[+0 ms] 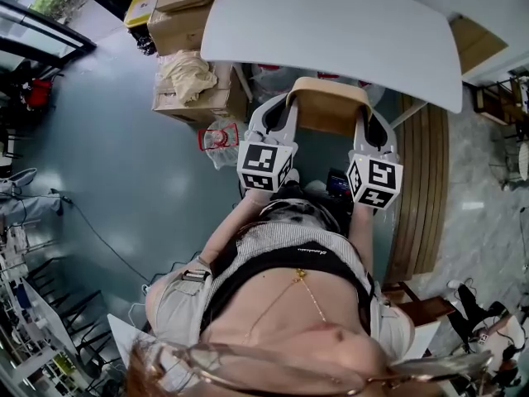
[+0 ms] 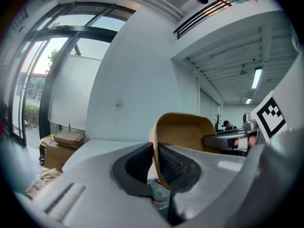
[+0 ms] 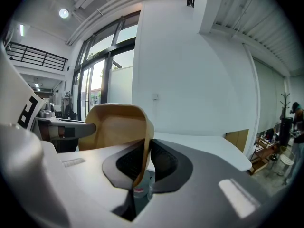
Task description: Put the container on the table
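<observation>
1. My left hand-held gripper is clamped on one side wall of the tan paperboard container with rounded corners. The thin wall is pinched between the ribbed pads.
2. My right hand-held gripper is clamped the same way on the opposite wall. Its jaws are nearly together because the wall is so thin.
3. I hold both sides so the light, open container stays level. I judge that one grip on such a bendy wall would let it sag or twist.
4. The container hangs in the air between the two hand-held grippers, open side up. It is at the near edge of the white bench with rounded corners and is not yet resting on it.
5. The bench top ahead looks bare. I think the next move is to carry the container over the edge, lower it until the base sits flat, then open both sets of jaws together.
6. Squeezing harder could crease the walls, and letting go on one side first could tip it.
</observation>
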`<state>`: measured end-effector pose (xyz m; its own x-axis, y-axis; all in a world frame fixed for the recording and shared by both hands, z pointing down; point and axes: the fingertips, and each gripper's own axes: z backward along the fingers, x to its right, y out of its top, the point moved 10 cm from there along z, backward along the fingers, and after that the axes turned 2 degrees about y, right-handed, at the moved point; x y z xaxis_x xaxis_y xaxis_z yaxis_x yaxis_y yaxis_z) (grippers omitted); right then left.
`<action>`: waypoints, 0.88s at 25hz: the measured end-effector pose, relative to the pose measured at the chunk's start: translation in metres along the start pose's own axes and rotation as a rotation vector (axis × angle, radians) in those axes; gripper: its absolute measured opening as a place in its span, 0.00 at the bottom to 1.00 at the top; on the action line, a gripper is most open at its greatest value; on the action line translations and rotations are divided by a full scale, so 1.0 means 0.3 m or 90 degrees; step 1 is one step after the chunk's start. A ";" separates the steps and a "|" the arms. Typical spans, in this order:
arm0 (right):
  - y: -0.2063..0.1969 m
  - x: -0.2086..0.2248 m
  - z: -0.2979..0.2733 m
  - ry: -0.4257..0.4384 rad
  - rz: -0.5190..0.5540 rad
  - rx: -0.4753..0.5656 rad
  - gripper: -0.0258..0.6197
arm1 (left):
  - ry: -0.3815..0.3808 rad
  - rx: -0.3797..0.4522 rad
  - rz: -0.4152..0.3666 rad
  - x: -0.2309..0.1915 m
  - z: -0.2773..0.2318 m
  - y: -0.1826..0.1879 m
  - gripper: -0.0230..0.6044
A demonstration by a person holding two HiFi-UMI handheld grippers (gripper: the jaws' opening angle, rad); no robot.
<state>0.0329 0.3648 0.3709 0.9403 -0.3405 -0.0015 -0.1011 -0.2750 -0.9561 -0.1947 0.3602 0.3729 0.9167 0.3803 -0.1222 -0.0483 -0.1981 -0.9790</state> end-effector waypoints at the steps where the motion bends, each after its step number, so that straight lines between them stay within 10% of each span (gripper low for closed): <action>1: 0.001 -0.008 -0.006 -0.003 0.000 0.000 0.12 | -0.003 0.000 0.001 -0.012 -0.003 0.001 0.05; 22: 0.010 0.060 -0.142 0.004 -0.010 -0.028 0.12 | -0.010 -0.028 0.016 -0.057 -0.145 -0.002 0.05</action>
<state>0.0356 0.3197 0.3805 0.9398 -0.3415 0.0151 -0.1011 -0.3200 -0.9420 -0.1932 0.3145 0.3828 0.9089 0.3894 -0.1491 -0.0528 -0.2473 -0.9675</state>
